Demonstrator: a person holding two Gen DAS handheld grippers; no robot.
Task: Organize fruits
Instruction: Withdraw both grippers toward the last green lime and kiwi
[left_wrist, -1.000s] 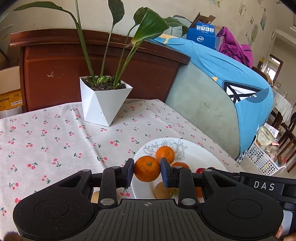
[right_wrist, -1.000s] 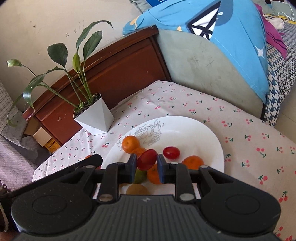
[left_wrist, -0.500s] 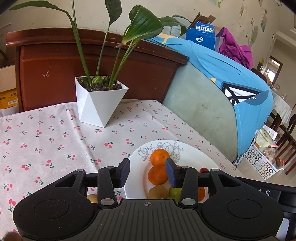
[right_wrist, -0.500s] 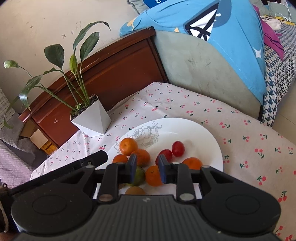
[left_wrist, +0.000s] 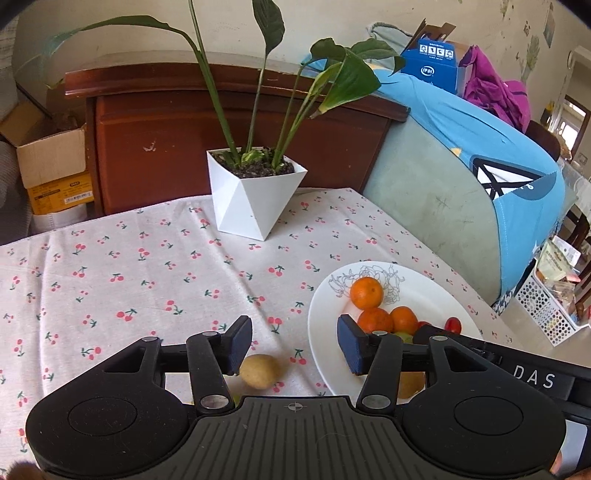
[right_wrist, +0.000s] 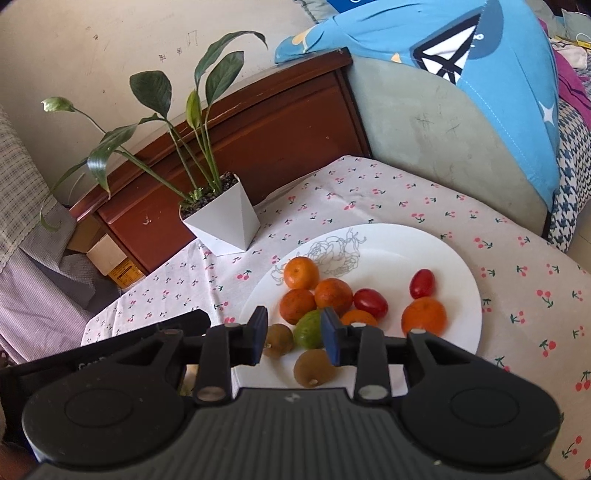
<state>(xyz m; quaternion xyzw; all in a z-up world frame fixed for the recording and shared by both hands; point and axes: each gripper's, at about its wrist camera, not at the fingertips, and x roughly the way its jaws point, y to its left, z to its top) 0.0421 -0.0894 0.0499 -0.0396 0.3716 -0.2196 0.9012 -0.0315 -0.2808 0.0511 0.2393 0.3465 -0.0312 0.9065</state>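
The left gripper (left_wrist: 294, 345) is nearer the lone yellow-brown fruit (left_wrist: 259, 370) on the worktop (left_wrist: 110, 280), beside the plate (left_wrist: 321, 332); its jaws, just opening, stand empty. The right gripper (right_wrist: 294, 339) hangs over the plate, jaws parted, empty.

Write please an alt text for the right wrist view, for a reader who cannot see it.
A white plate on a cherry-print tablecloth holds oranges, two red tomatoes and a green fruit. The right gripper hovers open above them, holding nothing. A potted plant stands behind.
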